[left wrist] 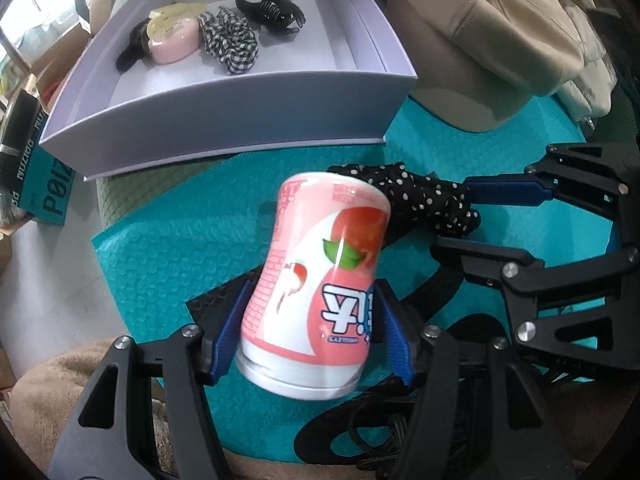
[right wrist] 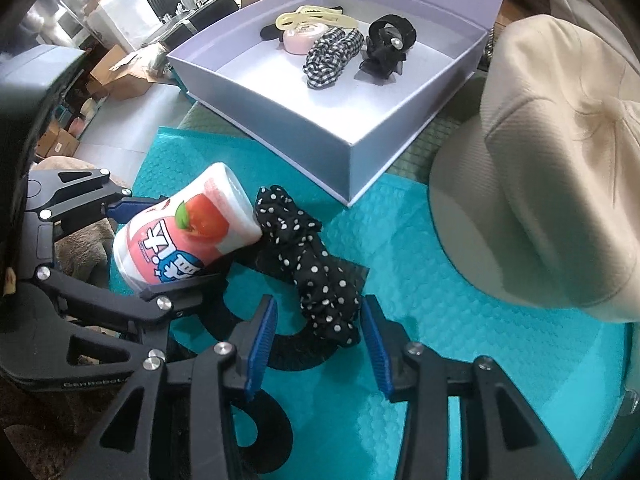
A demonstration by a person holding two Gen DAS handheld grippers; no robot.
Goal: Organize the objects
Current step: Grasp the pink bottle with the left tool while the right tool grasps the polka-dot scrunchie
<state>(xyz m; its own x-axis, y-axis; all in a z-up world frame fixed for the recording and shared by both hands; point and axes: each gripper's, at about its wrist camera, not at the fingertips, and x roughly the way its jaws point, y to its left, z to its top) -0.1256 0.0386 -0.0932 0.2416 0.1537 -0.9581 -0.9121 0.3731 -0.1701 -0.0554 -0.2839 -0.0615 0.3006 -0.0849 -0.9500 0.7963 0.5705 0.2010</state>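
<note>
My left gripper (left wrist: 306, 332) is shut on a pink and white bottle (left wrist: 320, 280) with an apple picture, held tilted over the teal bubble mailer (left wrist: 168, 256); the bottle also shows in the right wrist view (right wrist: 180, 228). A black polka-dot scrunchie (right wrist: 316, 276) lies on the mailer just past the bottle. My right gripper (right wrist: 318, 340) is open, its blue pads (right wrist: 262, 344) either side of the scrunchie's near end. A lavender box (left wrist: 224, 120) beyond holds a checked scrunchie (left wrist: 230, 42), a black claw clip (left wrist: 268, 4) and a pink jar (left wrist: 172, 38).
A cream hat (right wrist: 540, 168) sits right of the box, on the mailer's edge. A teal carton (left wrist: 44, 184) stands at the left. A beige cloth (left wrist: 48, 392) lies under my left gripper. Cardboard boxes and clutter (right wrist: 116, 76) sit on the floor at the far left.
</note>
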